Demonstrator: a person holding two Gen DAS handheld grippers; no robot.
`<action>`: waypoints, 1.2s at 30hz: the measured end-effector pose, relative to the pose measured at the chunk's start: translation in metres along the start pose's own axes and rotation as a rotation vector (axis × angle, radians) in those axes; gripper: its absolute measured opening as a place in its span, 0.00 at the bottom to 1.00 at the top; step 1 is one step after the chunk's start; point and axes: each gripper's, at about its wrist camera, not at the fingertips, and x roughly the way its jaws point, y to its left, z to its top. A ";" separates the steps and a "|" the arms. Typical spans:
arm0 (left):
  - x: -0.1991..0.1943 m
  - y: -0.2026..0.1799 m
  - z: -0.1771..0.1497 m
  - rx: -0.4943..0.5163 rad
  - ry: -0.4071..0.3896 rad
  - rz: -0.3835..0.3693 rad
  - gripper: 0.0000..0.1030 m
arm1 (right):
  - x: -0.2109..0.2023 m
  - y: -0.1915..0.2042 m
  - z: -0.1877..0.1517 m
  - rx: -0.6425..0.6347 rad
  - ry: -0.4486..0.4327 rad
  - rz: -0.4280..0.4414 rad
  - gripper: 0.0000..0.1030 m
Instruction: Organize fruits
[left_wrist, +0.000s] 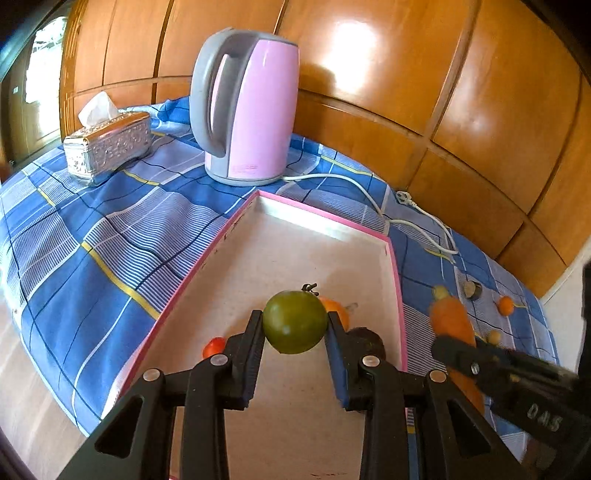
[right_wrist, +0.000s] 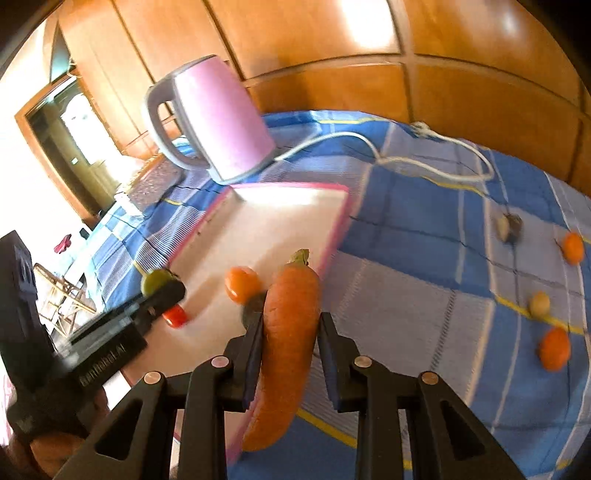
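Observation:
A green tomato is clamped between the pads of my left gripper, above the pink-rimmed tray. In the tray below lie an orange fruit, a small red tomato and a dark round item. My right gripper is shut on a long carrot, leafy end forward, over the tray's right rim. The right wrist view shows the left gripper at the left with its green tomato.
A pink kettle stands behind the tray, its white cord trailing right across the blue checked cloth. A silver tissue box sits far left. Loose on the cloth to the right are two orange fruits, a pale ball and a dark slice.

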 end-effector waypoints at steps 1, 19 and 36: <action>0.001 0.001 0.000 -0.002 -0.001 0.002 0.32 | 0.004 0.005 0.005 -0.008 0.000 0.004 0.28; 0.011 0.002 -0.011 -0.016 0.043 0.036 0.38 | 0.041 0.008 0.013 0.044 0.039 0.017 0.33; -0.009 -0.025 -0.014 0.061 0.008 0.020 0.38 | -0.004 -0.009 -0.016 0.117 -0.031 -0.016 0.33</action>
